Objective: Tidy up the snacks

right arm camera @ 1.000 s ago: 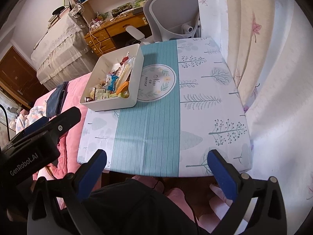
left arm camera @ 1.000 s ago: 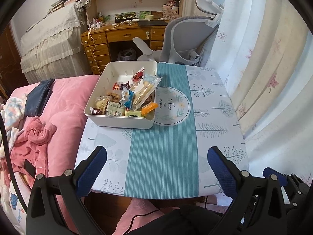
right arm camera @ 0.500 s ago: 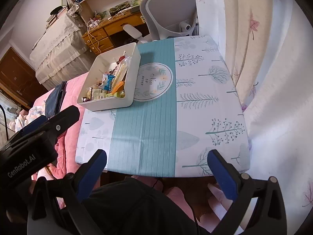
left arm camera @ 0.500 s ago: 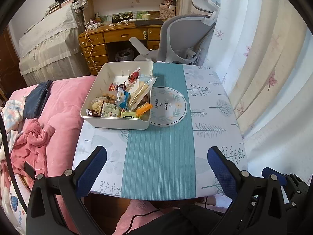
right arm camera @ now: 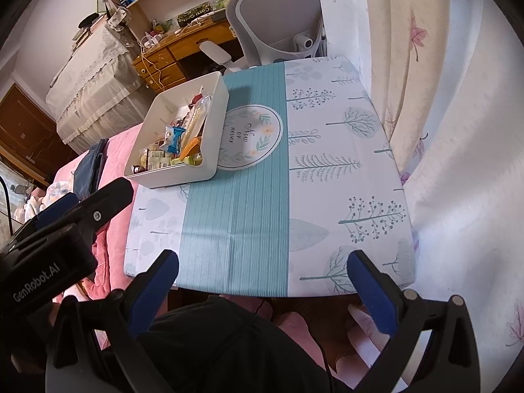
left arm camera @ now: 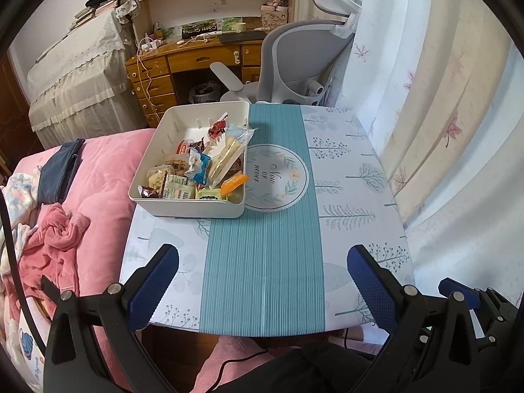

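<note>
Both tongs wide, empty, hanging off the near bench edge.
My left tongs (left arm camera: pixel 262 281) and right tongs (right arm camera: pixel 262 281) hold nothing; snacks (left arm camera: pixel 196 170) sit piled in the white bin (left arm camera: pixel 196 208), far-left on the bench (left arm camera: pixel 353 196). Looks like wrap-up, or next reach to the bin.

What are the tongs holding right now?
Nothing. The left tongs and the right tongs are both wide open over the near end of the table. All the snacks sit in the white box.
</note>
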{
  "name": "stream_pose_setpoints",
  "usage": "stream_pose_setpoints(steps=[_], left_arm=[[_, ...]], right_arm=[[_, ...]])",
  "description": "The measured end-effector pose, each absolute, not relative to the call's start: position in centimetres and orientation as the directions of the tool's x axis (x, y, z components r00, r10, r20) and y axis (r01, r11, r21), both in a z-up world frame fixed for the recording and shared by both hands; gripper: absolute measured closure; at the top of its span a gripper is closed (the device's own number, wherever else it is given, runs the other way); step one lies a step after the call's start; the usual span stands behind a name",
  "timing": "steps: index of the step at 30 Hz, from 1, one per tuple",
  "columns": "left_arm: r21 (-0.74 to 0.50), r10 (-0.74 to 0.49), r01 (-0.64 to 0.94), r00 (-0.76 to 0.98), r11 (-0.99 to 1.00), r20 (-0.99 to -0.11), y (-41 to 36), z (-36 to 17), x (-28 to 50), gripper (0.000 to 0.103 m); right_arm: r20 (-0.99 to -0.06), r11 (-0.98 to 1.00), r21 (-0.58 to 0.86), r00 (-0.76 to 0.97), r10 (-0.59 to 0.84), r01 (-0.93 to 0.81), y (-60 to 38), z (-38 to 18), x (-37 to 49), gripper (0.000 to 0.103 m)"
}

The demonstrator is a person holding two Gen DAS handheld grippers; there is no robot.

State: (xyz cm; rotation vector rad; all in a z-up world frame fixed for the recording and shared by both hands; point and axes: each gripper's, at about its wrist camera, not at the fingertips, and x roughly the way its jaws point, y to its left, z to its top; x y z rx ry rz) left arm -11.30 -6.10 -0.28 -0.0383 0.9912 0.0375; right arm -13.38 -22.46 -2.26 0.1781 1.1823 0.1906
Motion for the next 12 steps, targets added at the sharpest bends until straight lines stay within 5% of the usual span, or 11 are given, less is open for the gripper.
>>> stream_pose_setpoints(steps=[12], left_arm=[[-0.015,0.014,-0.048,0.547,0.999,-0.837,-6.15,-0.3,-11.23,0.001]], right_arm=[[-0.901,0.97,0.237,0.362,0.24,-0.052,-22.95,-2.54,-13.35,0.0]])
